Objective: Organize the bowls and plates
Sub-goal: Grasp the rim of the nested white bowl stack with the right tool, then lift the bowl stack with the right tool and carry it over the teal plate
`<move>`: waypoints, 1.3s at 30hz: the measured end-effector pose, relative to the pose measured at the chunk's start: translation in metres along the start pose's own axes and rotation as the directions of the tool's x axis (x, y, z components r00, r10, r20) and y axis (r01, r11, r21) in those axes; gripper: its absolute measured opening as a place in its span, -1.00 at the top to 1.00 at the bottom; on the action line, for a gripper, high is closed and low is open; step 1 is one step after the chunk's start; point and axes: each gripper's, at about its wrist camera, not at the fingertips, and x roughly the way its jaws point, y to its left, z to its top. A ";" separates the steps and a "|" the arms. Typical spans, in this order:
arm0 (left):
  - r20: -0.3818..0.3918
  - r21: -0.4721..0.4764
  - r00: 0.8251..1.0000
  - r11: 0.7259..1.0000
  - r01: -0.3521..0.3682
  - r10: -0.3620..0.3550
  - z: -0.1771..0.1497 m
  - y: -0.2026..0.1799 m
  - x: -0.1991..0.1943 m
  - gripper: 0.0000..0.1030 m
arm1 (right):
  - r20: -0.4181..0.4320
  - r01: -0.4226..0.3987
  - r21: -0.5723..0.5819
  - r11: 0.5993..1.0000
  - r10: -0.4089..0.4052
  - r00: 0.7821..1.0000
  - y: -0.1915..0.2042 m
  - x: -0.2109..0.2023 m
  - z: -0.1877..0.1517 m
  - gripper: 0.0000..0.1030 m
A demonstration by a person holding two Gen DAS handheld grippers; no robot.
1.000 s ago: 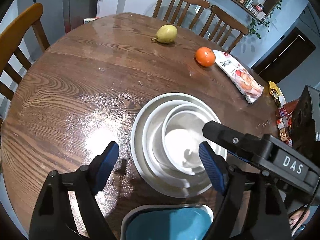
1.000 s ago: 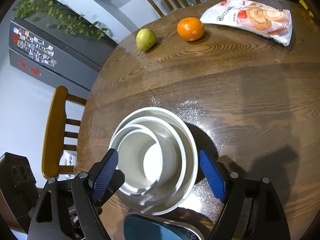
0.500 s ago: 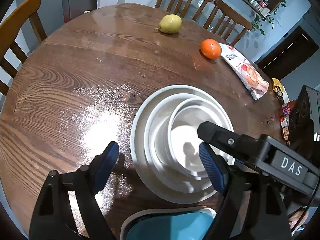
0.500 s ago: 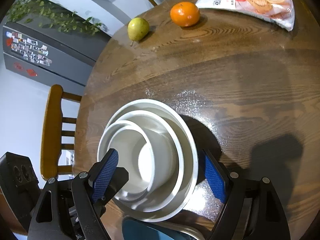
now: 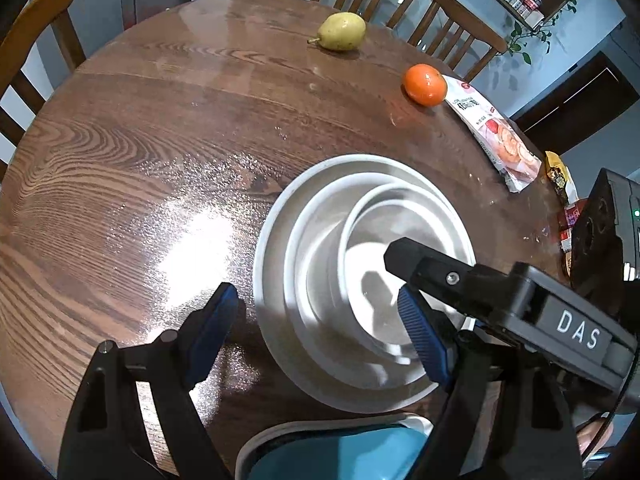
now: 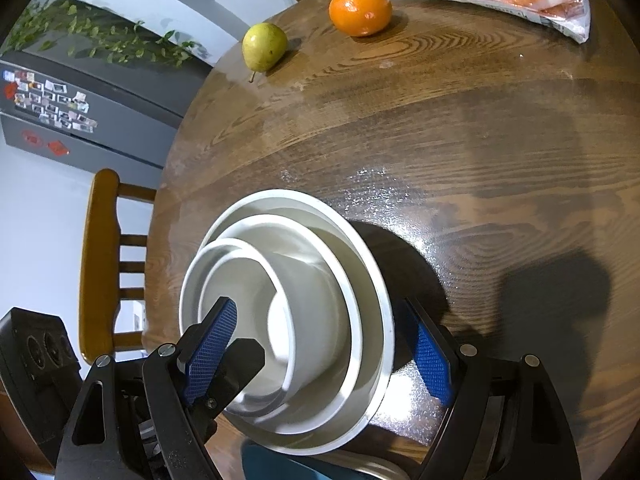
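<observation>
Landmark: the white stack (image 5: 320, 264), three nested dishes on the round wooden table (image 5: 140, 168): a wide outer plate (image 6: 372, 280), a middle bowl (image 6: 328, 264), a small inner bowl (image 6: 240, 264) pushed off-centre toward the chair-side rim of the stack in the right wrist view.

Left gripper (image 5: 320, 320): over the stack's near edge, fingers well apart, nothing between the pads but dish. One blue pad (image 5: 212, 320) sits outside the stack over bare wood; the other pad (image 5: 420, 332) hangs over the stack's interior. I cannot tell whether either touches.

Right gripper (image 6: 320, 344): also spread wide, straddling the stack's near side. One pad (image 6: 212, 344) is over the inner bowl; the other pad (image 6: 430, 360) is just outside the outer plate's rim. No clamping visible.

Crossing: the right gripper's black finger reaches over the stack in the left wrist view, marked DAS (image 5: 578, 330).

Blue dish (image 5: 332, 456): at the bottom edge, just nearer the camera than the stack, grey rim, teal inside.

Pear (image 5: 342, 32): well beyond the stack, toward the far table edge.

Orange (image 5: 425, 84): beyond the stack, to the pear's right.

Snack packet (image 5: 496, 136): touching or just beside the orange, near the table's rim.

Chairs (image 6: 104, 264): wooden, around the table.
</observation>
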 end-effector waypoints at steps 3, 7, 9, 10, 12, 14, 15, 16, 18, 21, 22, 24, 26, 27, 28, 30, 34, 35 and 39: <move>-0.015 -0.005 1.000 1.000 0.000 0.000 0.000 0.001 0.003 -0.57 | -0.009 0.002 0.012 1.000 -0.001 1.000 -0.003 0.003 0.000 -0.63; -0.027 -0.007 1.000 1.000 0.003 -0.003 0.000 0.002 0.005 -0.57 | -0.023 -0.001 0.028 1.000 0.002 1.000 -0.005 0.007 0.000 -0.63; -0.030 -0.009 1.000 1.000 0.007 -0.007 0.000 0.002 0.006 -0.58 | -0.027 -0.002 0.032 0.999 0.002 1.000 -0.005 0.008 0.000 -0.63; -0.033 -0.011 0.999 1.000 0.009 -0.010 0.000 0.003 0.006 -0.58 | -0.028 -0.003 0.035 0.999 0.004 1.000 -0.006 0.008 0.000 -0.63; -0.035 -0.014 0.999 1.000 0.014 -0.015 0.001 0.003 0.007 -0.58 | -0.033 -0.006 0.041 0.999 0.008 0.999 -0.006 0.009 0.000 -0.63; -0.042 -0.021 0.999 1.000 0.023 -0.023 0.001 0.003 0.008 -0.58 | -0.036 -0.015 0.046 0.999 0.016 0.999 -0.007 0.009 0.000 -0.63; -0.047 -0.027 0.998 0.999 0.028 -0.029 0.001 0.004 0.008 -0.58 | -0.036 -0.017 0.047 0.999 0.019 0.999 -0.006 0.009 0.000 -0.63; -0.051 -0.033 0.998 0.999 0.033 -0.035 0.000 0.004 0.009 -0.57 | -0.035 -0.022 0.051 0.998 0.024 0.999 -0.007 0.009 0.000 -0.63; -0.057 -0.040 0.997 0.998 0.045 -0.047 0.000 0.004 0.010 -0.57 | -0.034 -0.029 0.058 0.998 0.031 0.999 -0.007 0.009 0.000 -0.63; -0.065 -0.051 0.996 0.997 0.064 -0.067 0.000 0.004 0.011 -0.55 | -0.034 -0.042 0.060 0.997 0.044 0.998 -0.008 0.010 0.000 -0.63; -0.067 -0.057 0.995 0.996 0.071 -0.075 -0.001 0.004 0.011 -0.55 | -0.035 -0.050 0.061 0.997 0.052 0.998 -0.009 0.010 0.000 -0.63; -0.068 -0.061 0.994 0.995 0.083 -0.088 -0.001 0.004 0.011 -0.50 | -0.042 -0.071 0.069 0.995 0.074 0.996 -0.010 0.011 0.000 -0.63; -0.066 -0.060 0.992 0.993 0.100 -0.104 -0.001 0.003 0.009 -0.42 | -0.053 -0.092 0.074 0.993 0.096 0.994 -0.010 0.012 0.000 -0.63; -0.063 -0.057 0.992 0.993 0.103 -0.106 -0.001 0.002 0.007 -0.38 | -0.057 -0.100 0.076 0.992 0.105 0.993 -0.010 0.013 0.000 -0.63; -0.059 -0.052 0.993 0.993 0.102 -0.105 -0.002 0.001 0.006 -0.35 | -0.065 -0.114 0.079 0.990 0.119 0.991 -0.010 0.014 0.000 -0.62; -0.051 -0.041 0.994 0.994 0.097 -0.099 -0.003 -0.001 0.003 -0.32 | -0.076 -0.138 0.087 0.987 0.145 0.986 -0.009 0.017 -0.001 -0.55; -0.043 -0.032 0.996 0.997 0.076 -0.078 -0.005 -0.003 0.003 -0.31 | -0.074 -0.136 0.085 0.987 0.142 0.987 -0.006 0.017 -0.003 -0.50; -0.043 -0.031 0.996 0.997 0.075 -0.076 -0.004 -0.003 0.003 -0.31 | -0.075 -0.135 0.084 0.987 0.141 0.987 -0.006 0.017 -0.003 -0.49; -0.044 -0.030 0.997 0.998 0.063 -0.064 -0.005 -0.004 0.003 -0.29 | -0.075 -0.138 0.075 0.988 0.144 0.987 -0.006 0.017 -0.002 -0.48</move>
